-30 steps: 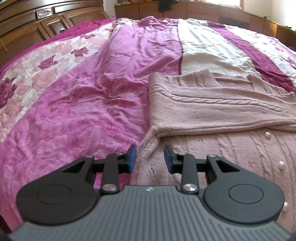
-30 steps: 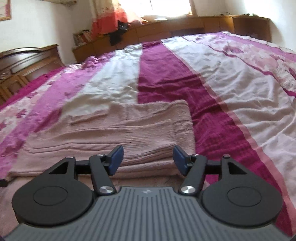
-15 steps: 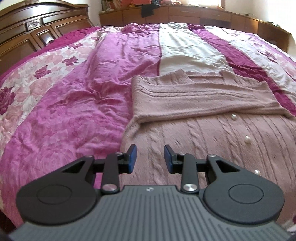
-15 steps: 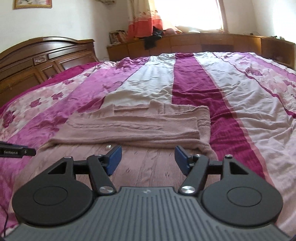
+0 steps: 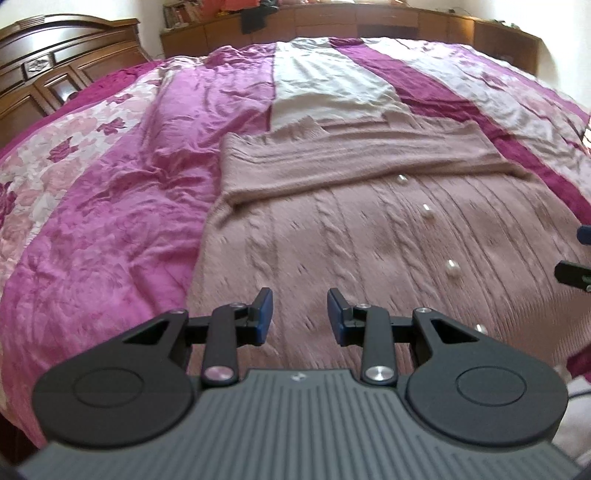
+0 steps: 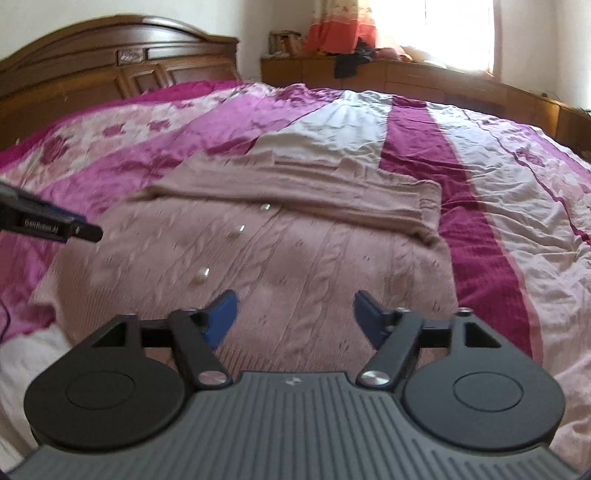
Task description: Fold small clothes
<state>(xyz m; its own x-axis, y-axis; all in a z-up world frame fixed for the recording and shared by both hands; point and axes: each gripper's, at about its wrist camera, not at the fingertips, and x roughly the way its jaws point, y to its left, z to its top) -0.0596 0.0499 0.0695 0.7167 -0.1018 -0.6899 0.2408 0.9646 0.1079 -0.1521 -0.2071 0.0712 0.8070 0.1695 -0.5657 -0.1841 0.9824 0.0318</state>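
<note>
A pink cable-knit cardigan (image 5: 369, 236) is spread flat on a bedspread (image 5: 110, 206) striped in magenta, white and floral pink; its sleeves (image 5: 354, 162) are folded across the upper part, and a row of pearl buttons (image 5: 451, 268) runs down its front. The left gripper (image 5: 300, 314) is held over the near part of the cardigan, its blue-padded jaws parted a little, with nothing between them. The right gripper (image 6: 293, 314) is seen over the same garment, nearer its right side, its jaws spread wider and likewise empty. In the right wrist view a finger of the left gripper enters from the left edge, and white lettering on it can be read roughly as "GenRobot.AI", though it is blurred. A small logo is stamped on each gripper's ribbed grey body, too small to be read. A carved wooden headboard (image 6: 110, 62) stands behind the bed, and low wooden cabinets (image 6: 406, 79) run along the wall under a bright window (image 6: 436, 26).
</note>
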